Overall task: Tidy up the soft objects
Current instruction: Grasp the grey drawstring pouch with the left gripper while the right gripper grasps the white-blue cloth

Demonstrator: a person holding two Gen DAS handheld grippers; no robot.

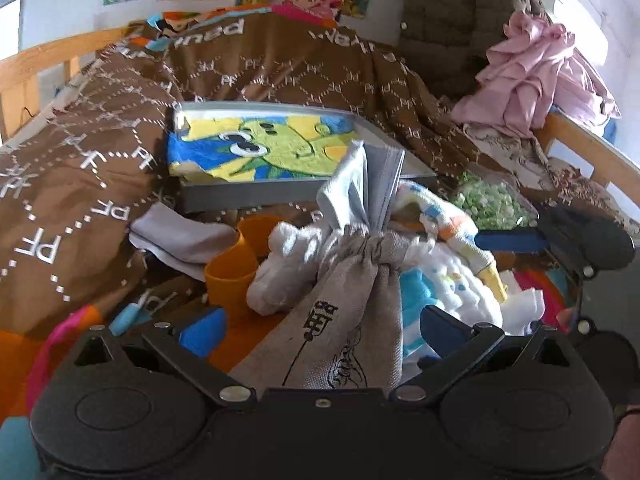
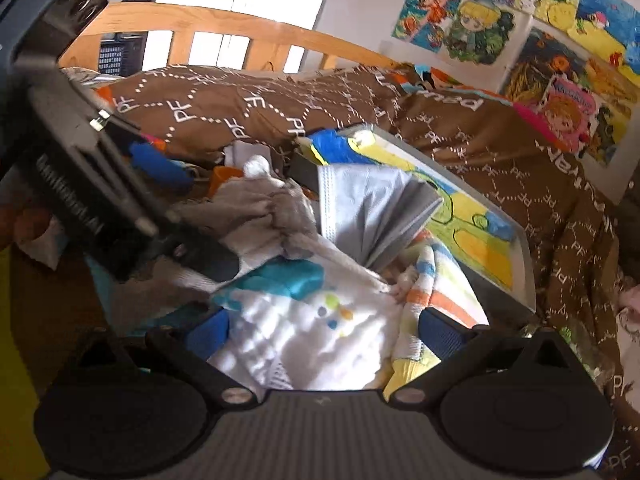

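Nearest to you, your left gripper [image 1: 322,330] stands with its blue-padded fingers spread wide on either side of a grey linen drawstring pouch [image 1: 348,328]; the pads do not visibly press the cloth, so the tool is released. The pouch lies between the fingers, its gathered neck pointing away from you.

Your right gripper [image 2: 324,330] is likewise spread, its blue pads flanking a white fleecy cloth with coloured dots [image 2: 316,332] and a teal patch. Whether either pad touches the cloth cannot be told. A striped towel in orange, blue and yellow [image 2: 440,284] lies just beside the right finger.

Just beyond the pouch, a white sock [image 1: 280,272] rests against an orange plastic cup [image 1: 232,276], with a grey folded cloth [image 1: 184,236] to their left. A pale blue face mask [image 1: 360,184] stands crumpled above the pouch's neck. In the left wrist view your right gripper enters from the right, one blue finger [image 1: 508,240] over the striped towel.

Farther on, a grey tray [image 1: 224,196] sits on the brown patterned blanket [image 1: 92,168], holding a folded cartoon towel in green, yellow and blue [image 1: 264,148].

Farthest, a pink garment [image 1: 536,80] lies heaped over the wooden bed rail [image 1: 580,148], a dark quilted jacket [image 1: 448,20] hangs nearby, and cartoon posters [image 2: 560,40] cover the wall.
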